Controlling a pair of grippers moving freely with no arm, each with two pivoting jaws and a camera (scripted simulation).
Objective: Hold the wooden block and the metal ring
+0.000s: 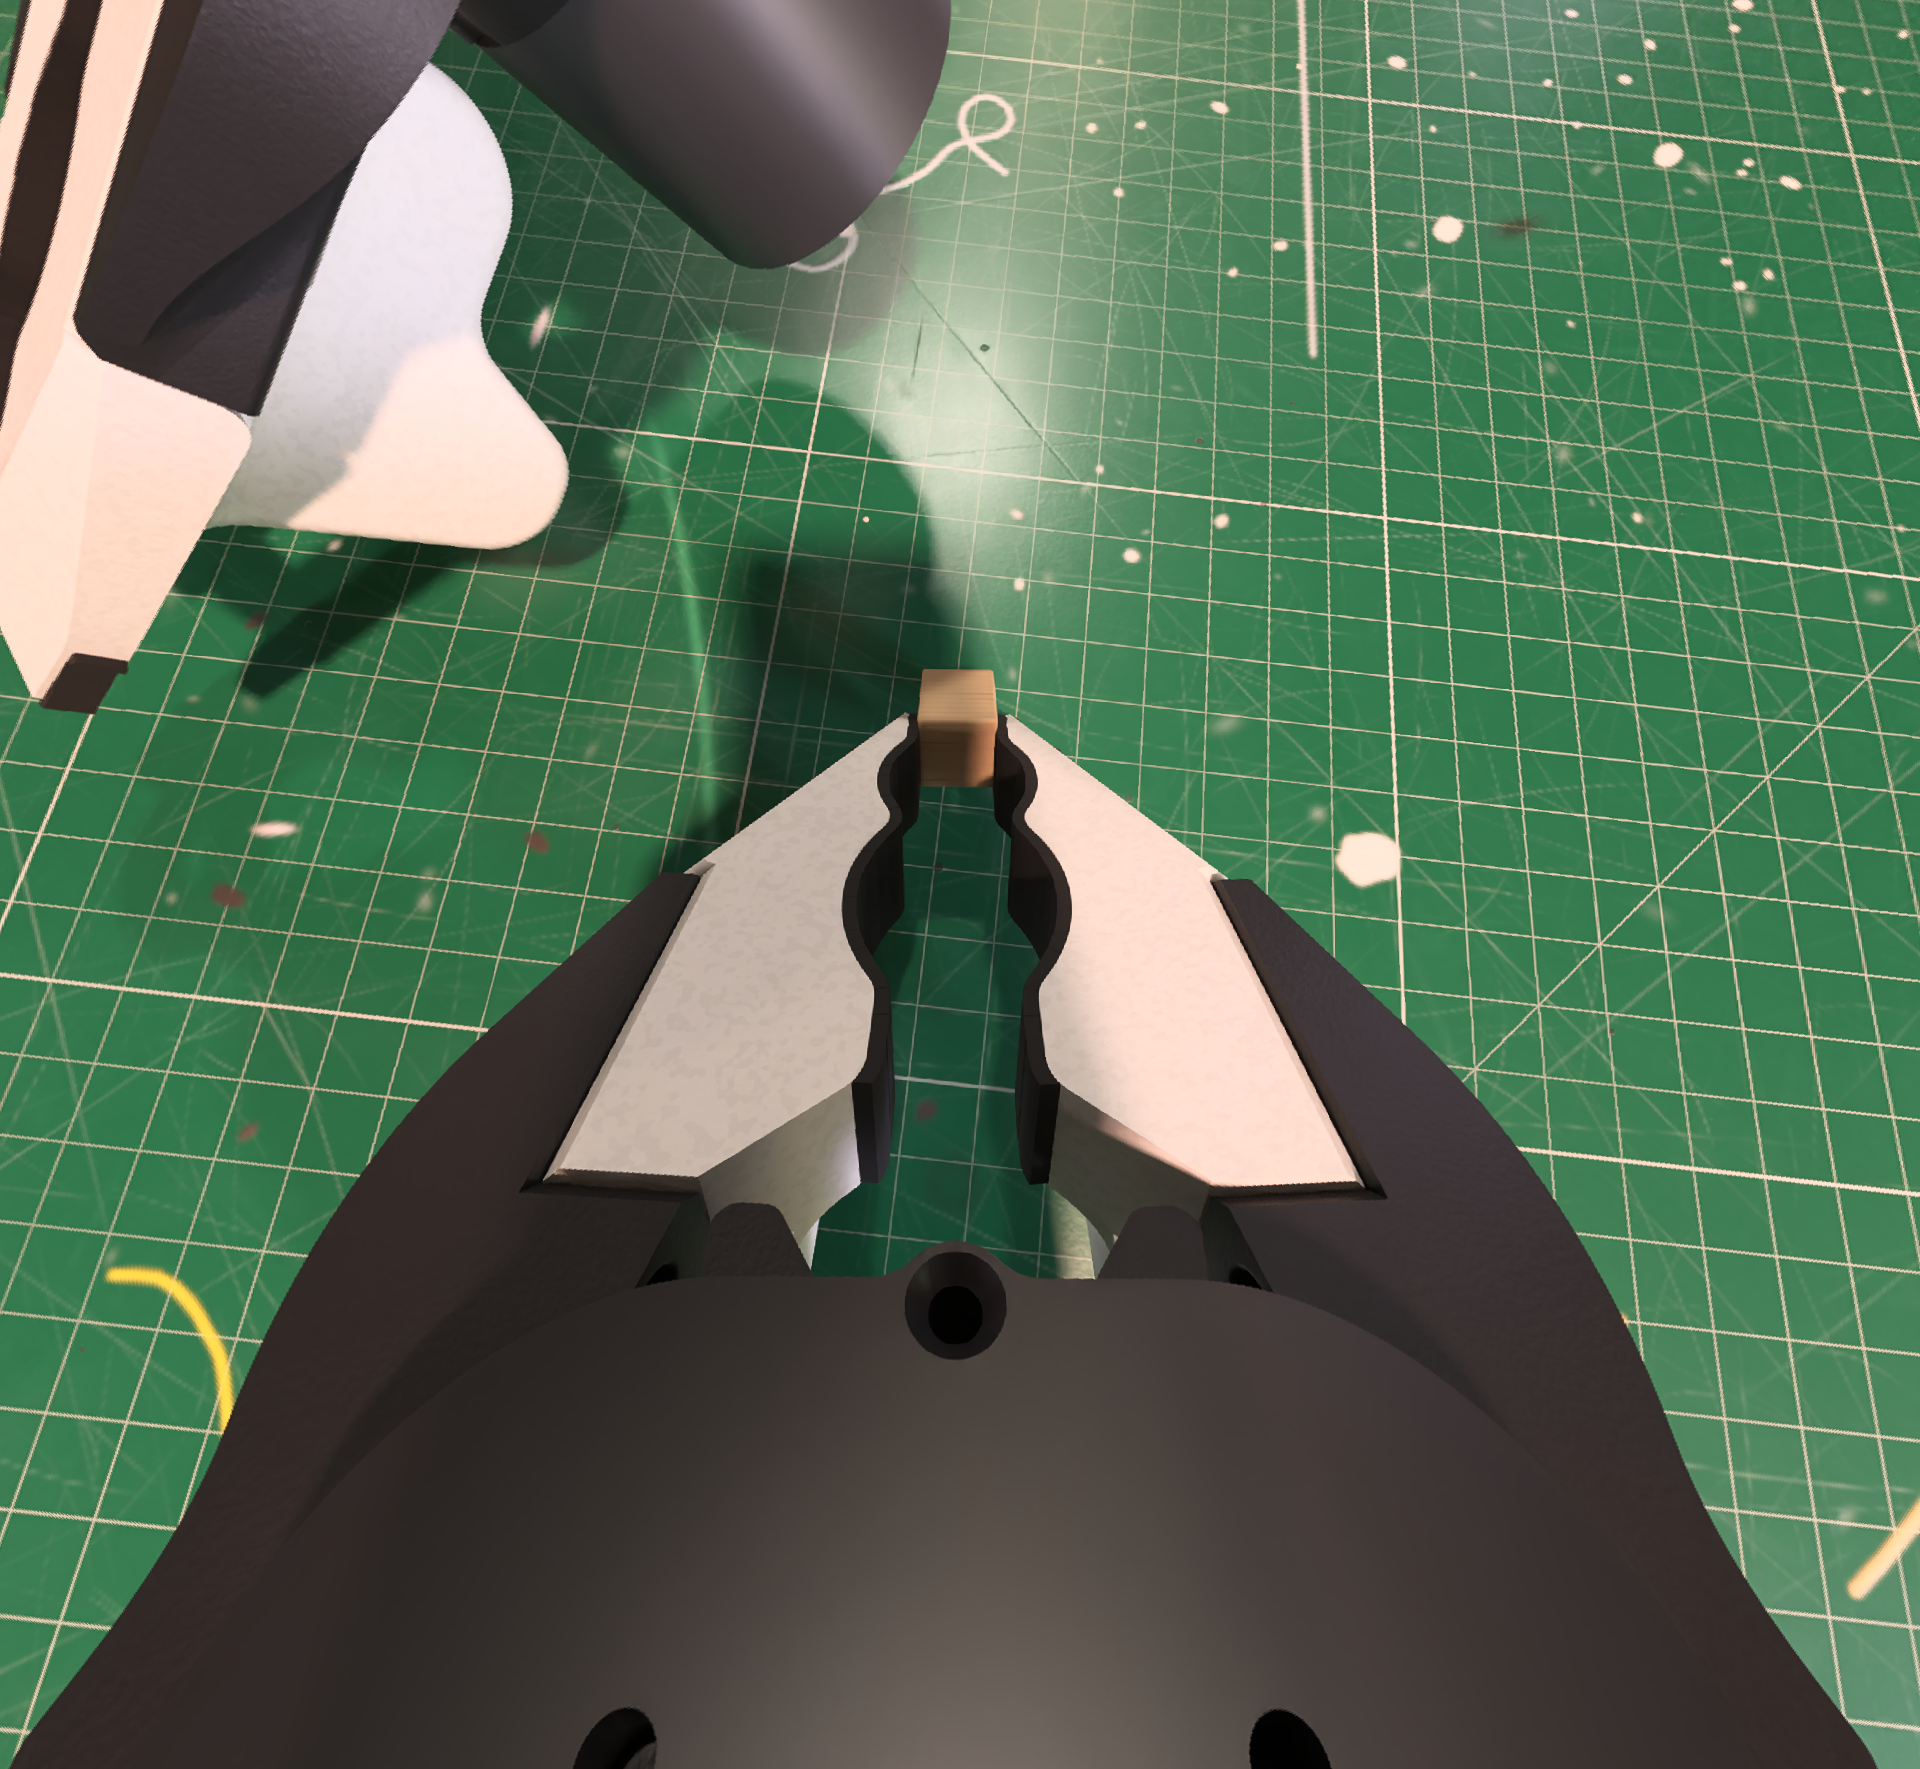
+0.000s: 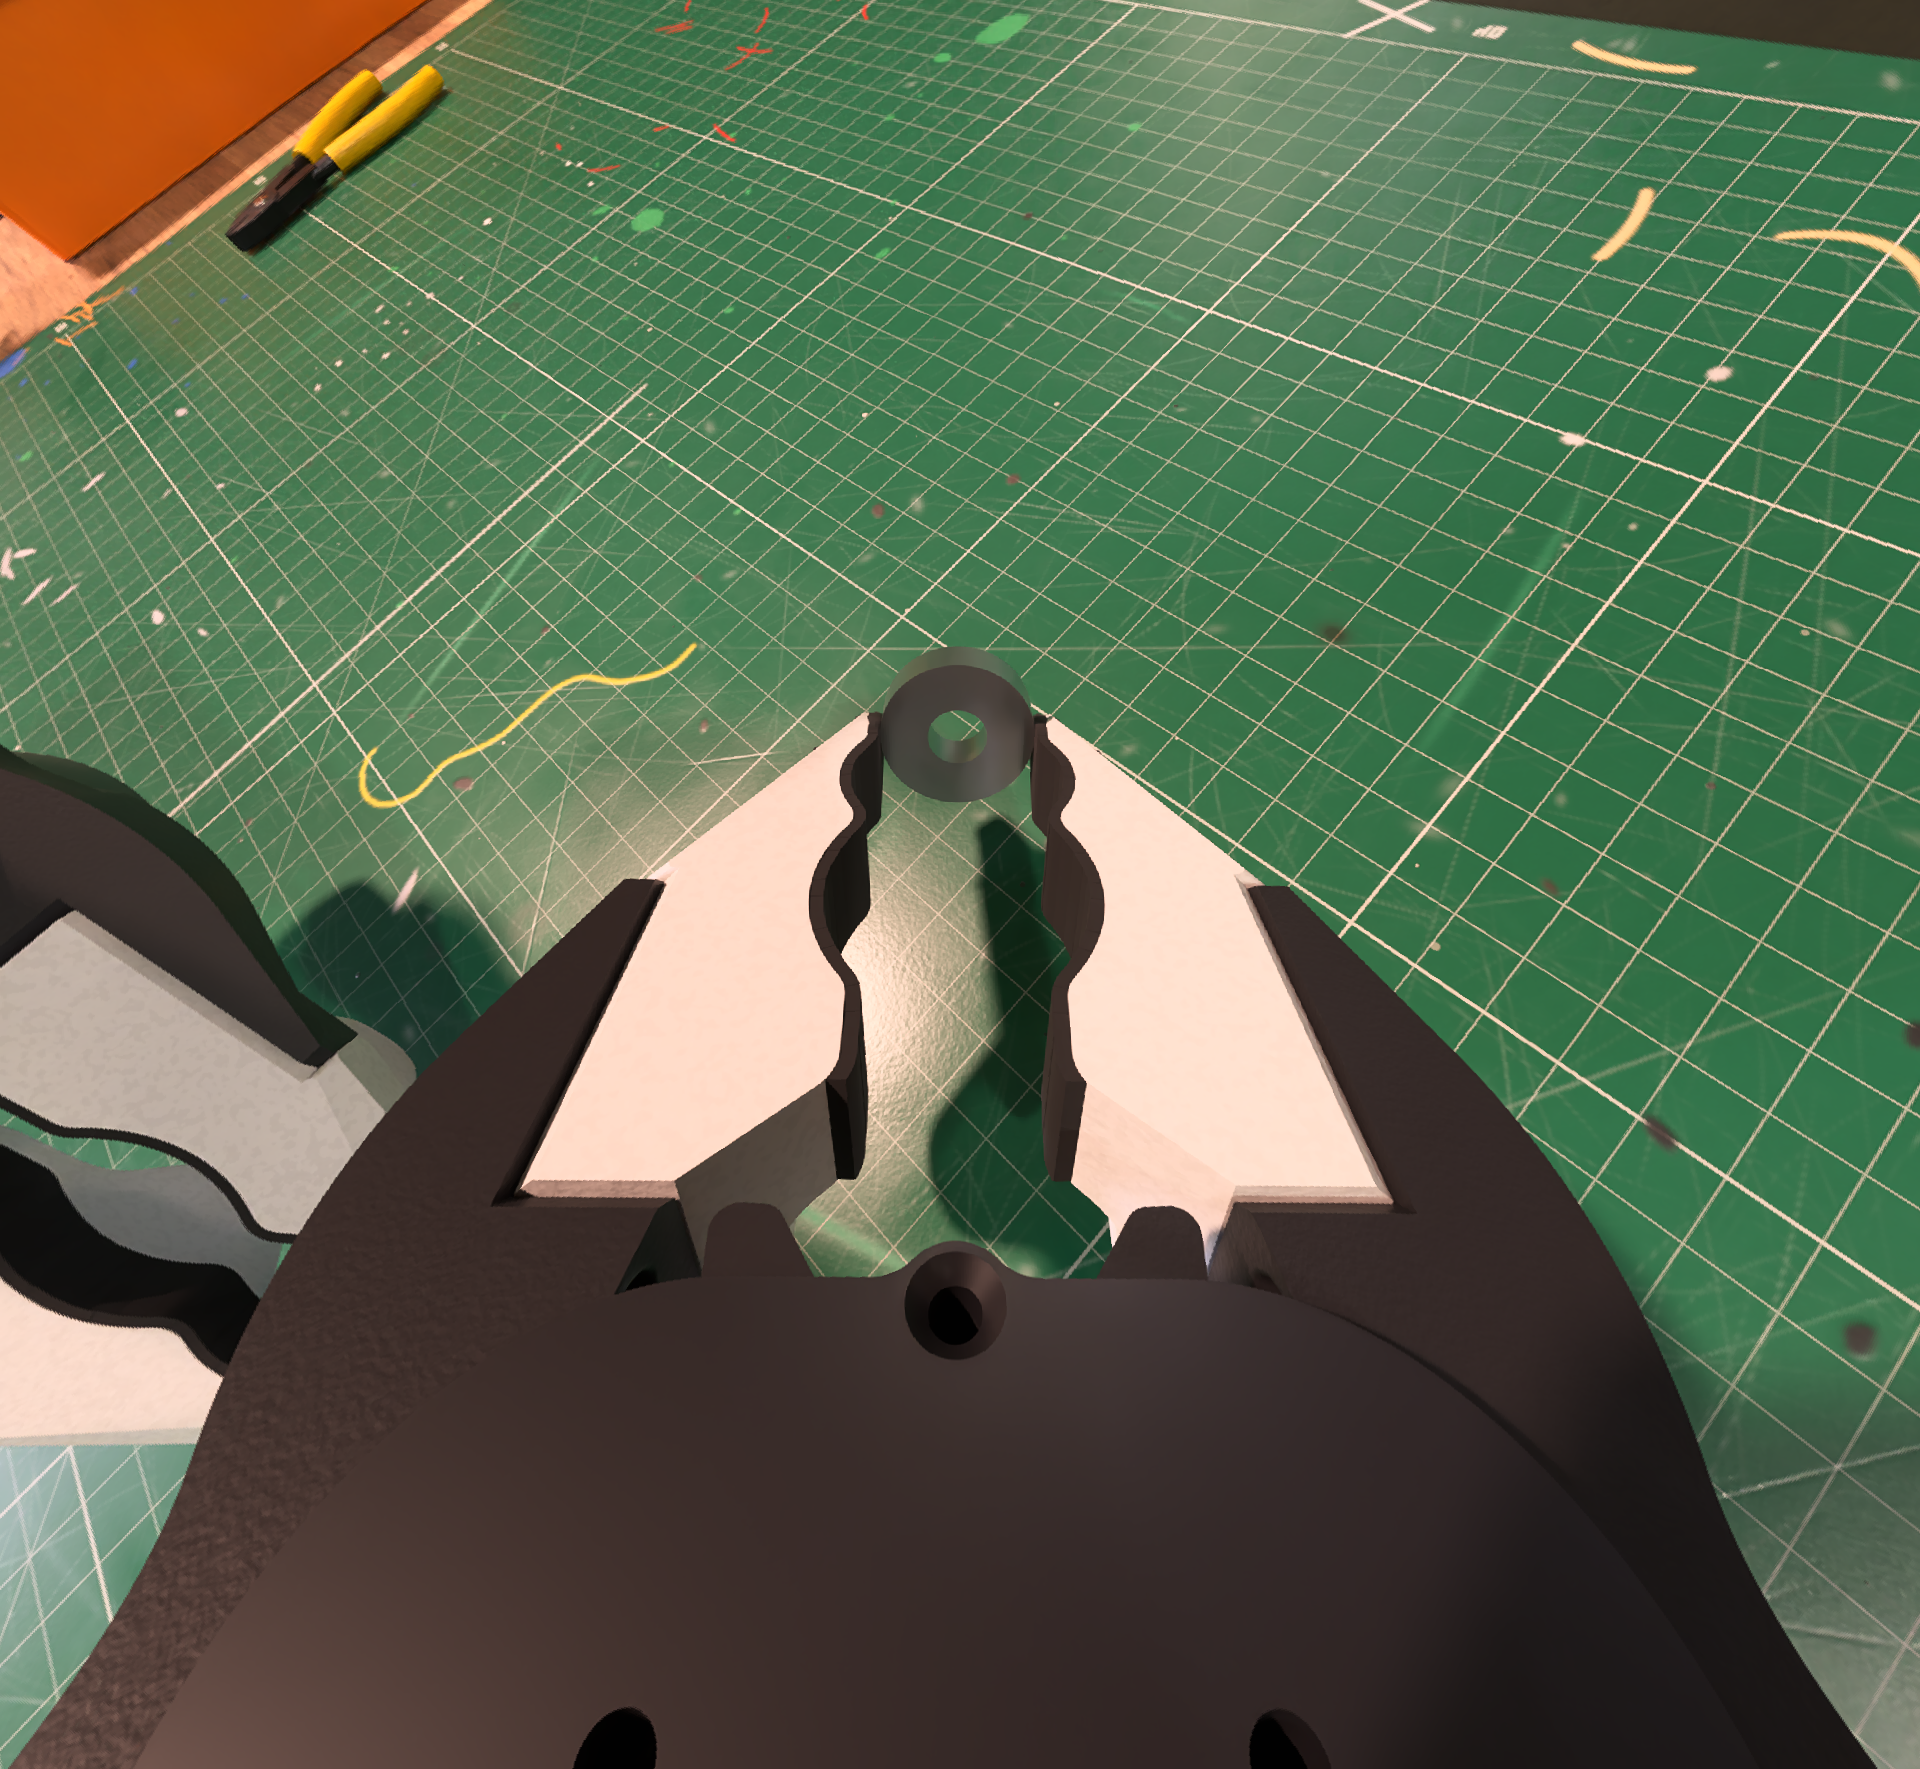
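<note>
In the left wrist view my left gripper is shut on a small tan wooden block, pinched between its fingertips above the green cutting mat. In the right wrist view my right gripper is shut on a grey metal ring, held upright at the fingertips with its hole facing the camera, above the mat. The right gripper's body shows large at the upper left of the left wrist view. The left gripper's fingers show at the left edge of the right wrist view.
An orange bin stands on the wooden table at the far left corner. Yellow-handled pliers lie beside it at the mat's edge. The mat carries paint specks and yellow and red scribbles. The mat's far edge and dark floor lie beyond.
</note>
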